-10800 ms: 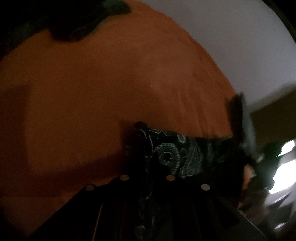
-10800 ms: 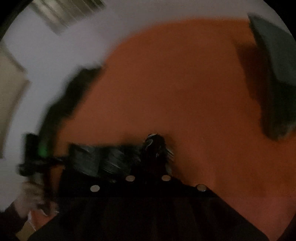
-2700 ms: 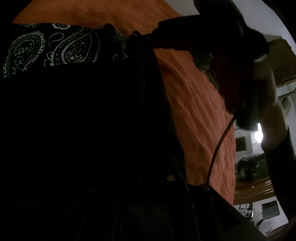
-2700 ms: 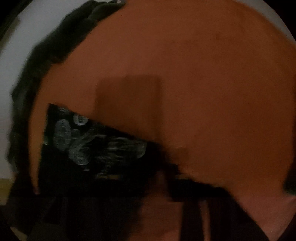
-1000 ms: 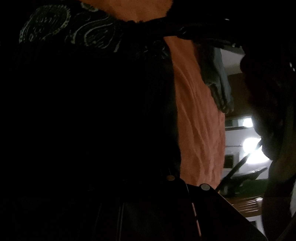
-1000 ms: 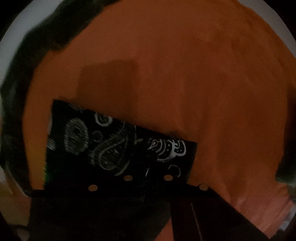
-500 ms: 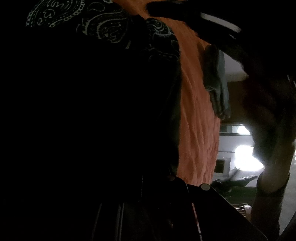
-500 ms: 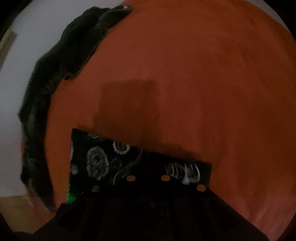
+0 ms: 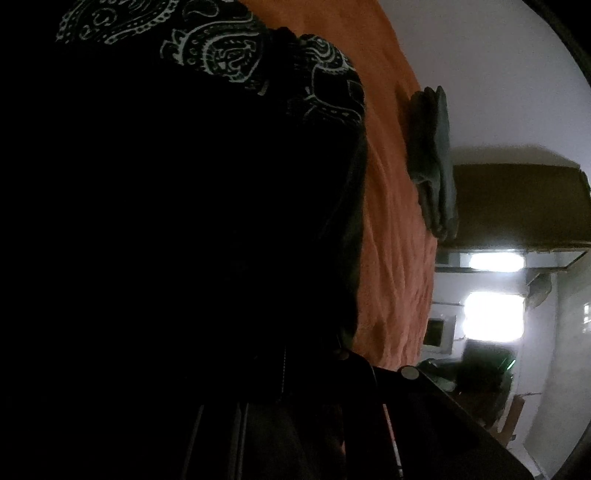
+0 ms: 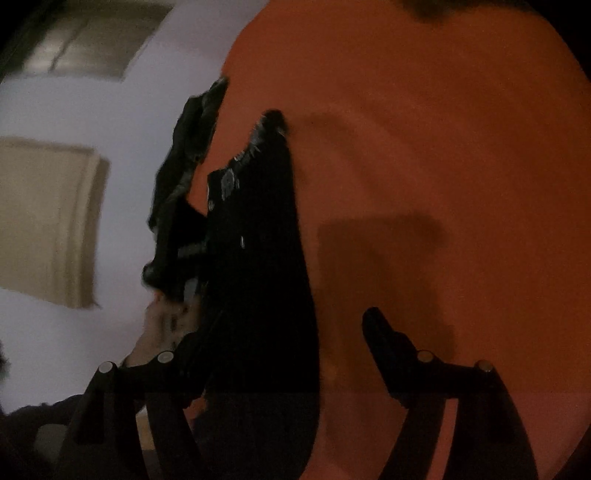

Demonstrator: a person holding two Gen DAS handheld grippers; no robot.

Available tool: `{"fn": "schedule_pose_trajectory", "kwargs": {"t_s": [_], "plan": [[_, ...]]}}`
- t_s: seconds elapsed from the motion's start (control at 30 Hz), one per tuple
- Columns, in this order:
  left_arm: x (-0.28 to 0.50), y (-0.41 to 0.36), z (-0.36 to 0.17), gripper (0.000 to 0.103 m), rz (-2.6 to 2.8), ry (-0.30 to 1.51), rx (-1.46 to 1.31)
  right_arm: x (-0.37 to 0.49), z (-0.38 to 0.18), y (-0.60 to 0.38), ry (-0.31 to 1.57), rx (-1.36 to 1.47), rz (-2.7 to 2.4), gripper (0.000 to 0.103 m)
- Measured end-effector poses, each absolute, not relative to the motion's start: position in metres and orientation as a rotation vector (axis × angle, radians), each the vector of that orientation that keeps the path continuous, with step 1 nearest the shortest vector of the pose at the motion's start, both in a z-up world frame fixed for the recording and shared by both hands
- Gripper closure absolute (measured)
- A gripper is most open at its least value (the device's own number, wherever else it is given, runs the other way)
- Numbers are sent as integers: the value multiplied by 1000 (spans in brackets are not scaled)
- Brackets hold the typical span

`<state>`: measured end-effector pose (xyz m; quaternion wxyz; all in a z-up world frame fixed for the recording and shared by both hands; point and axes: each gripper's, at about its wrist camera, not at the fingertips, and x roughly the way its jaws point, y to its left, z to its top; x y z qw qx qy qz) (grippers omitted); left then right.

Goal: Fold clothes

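A black cloth with a white paisley print [image 9: 221, 48] drapes over my left gripper and fills most of the left wrist view; the fingers are hidden in the dark beneath it, with their bolts close together. In the right wrist view the same black cloth [image 10: 258, 258] hangs as a tall dark strip above the orange bedspread [image 10: 443, 147]. My right gripper [image 10: 284, 332] stands wide open; the cloth passes beside its left finger, and its right finger [image 10: 384, 332] is bare over the bedspread. A person's hand [image 10: 155, 328] shows just left of the cloth.
A folded grey-green garment [image 9: 432, 162] lies at the bedspread's [image 9: 391, 258] far edge. A pile of dark clothes [image 10: 184, 147] sits along the bed's left edge, and another dark garment [image 10: 436, 7] is at the top. Pale walls and a lit room lie beyond.
My right gripper has opened and let go of the paisley cloth, which now hangs from the left side. The right hand and gripper have left the left wrist view.
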<state>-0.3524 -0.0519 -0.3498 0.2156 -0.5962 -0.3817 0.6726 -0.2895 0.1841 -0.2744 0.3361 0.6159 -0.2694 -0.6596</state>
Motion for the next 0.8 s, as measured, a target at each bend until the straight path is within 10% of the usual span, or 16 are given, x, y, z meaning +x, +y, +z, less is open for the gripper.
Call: {"fn": "schedule_pose_trajectory", "kwargs": {"t_s": [0.17, 0.37, 0.47, 0.5, 0.8], "plan": [[-355, -53, -350, 94, 1865, -1037, -1656, -210, -289, 202, -764, 1623, -1684, 32], [-355, -52, -350, 94, 1873, -1039, -1660, -153, -265, 131, -146, 1584, -1947, 67], [-354, -53, -350, 94, 1875, -1038, -1656, -157, -278, 117, -227, 1605, -2006, 75], [-353, -54, -350, 94, 1876, -1037, -1655, -148, -274, 107, -109, 1551, -2063, 101], [-353, -54, -352, 94, 1867, -1038, -1654, -52, -286, 0, 1144, 965, -2184, 101]]}}
